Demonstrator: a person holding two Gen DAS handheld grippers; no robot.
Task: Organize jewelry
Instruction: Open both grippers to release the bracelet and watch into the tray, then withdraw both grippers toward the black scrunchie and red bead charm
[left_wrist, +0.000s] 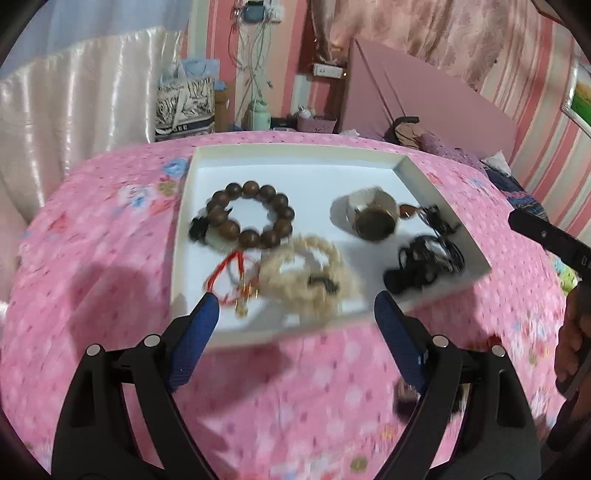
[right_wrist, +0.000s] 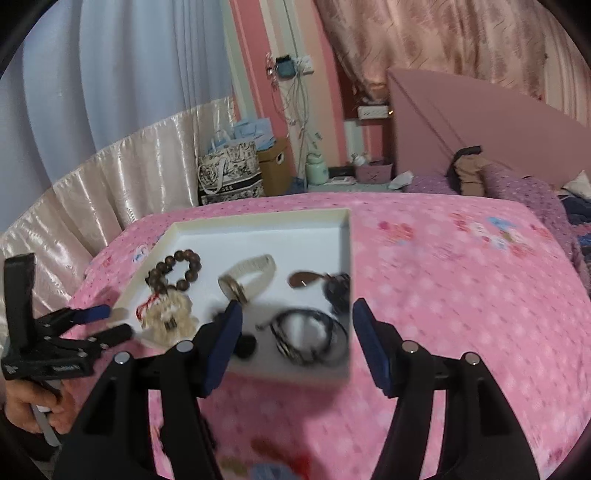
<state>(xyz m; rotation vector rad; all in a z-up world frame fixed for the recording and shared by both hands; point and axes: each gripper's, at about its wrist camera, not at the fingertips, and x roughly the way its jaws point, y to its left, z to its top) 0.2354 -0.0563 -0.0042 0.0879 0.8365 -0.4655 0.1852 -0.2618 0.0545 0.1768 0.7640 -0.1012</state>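
A white tray (left_wrist: 207, 177) lies on the pink bedspread and also shows in the right wrist view (right_wrist: 258, 229). In it lie a brown bead bracelet (left_wrist: 251, 214), a cream bead strand (left_wrist: 314, 273) with a red cord (left_wrist: 229, 269), a white-strap watch (left_wrist: 373, 218) and black cords (left_wrist: 428, 262). My left gripper (left_wrist: 295, 306) is open and empty over the tray's near edge. My right gripper (right_wrist: 295, 314) is open and empty over the black cords (right_wrist: 310, 336). The left gripper also shows at the left of the right wrist view (right_wrist: 110, 321).
The pink floral bedspread (left_wrist: 110, 258) surrounds the tray. Small blurred items lie on it near me (right_wrist: 266, 465). A pink headboard (right_wrist: 480, 122) and purple pillows (right_wrist: 517, 192) are at the right. Bags (right_wrist: 229, 170) and a curtain (right_wrist: 110, 166) stand beyond the bed.
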